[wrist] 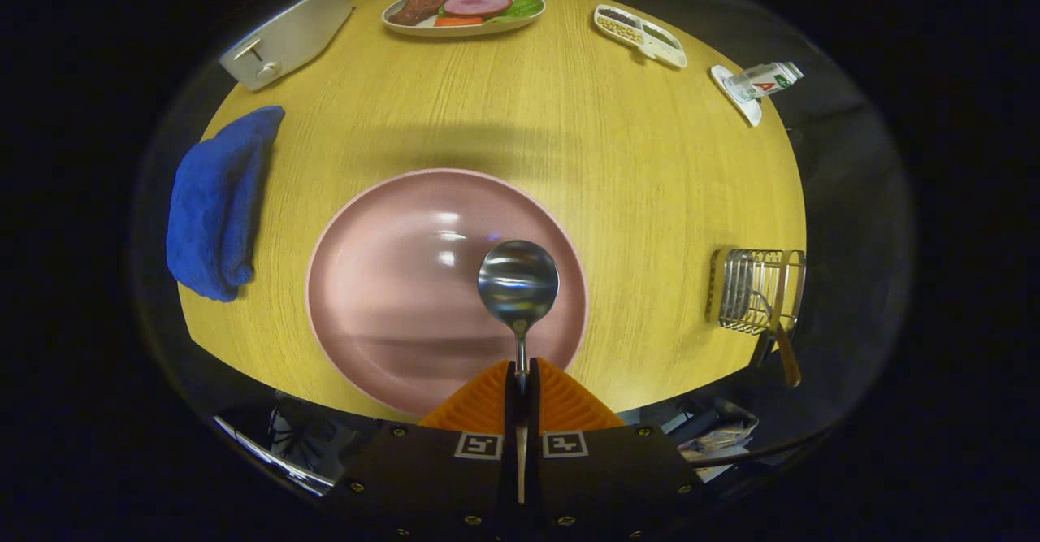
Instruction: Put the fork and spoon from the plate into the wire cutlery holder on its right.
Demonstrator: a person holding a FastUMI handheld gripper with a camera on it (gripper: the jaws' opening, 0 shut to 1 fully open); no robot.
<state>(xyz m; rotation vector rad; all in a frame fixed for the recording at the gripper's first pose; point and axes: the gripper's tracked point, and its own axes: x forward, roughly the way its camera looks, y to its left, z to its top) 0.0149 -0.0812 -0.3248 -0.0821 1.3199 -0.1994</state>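
My gripper (521, 379) is shut on the thin handle of a shiny metal spoon (517, 278), both fingers pressing on it. The spoon's bowl sticks out just ahead of the fingers and hangs above the right part of a pink plate (382, 282), which lies bare on the wooden table. To the right of the plate, near the table's edge, stands the wire cutlery holder (756, 290). A fork (782, 339) with a wooden handle leans inside it, the handle poking out toward me.
A blue towel (215, 205) lies left of the plate. Beyond the plate are a toaster (284, 38), a tray of food (463, 10), a divided snack dish (642, 34) and a small bottle on a saucer (756, 83). The table edge runs close below the fingers.
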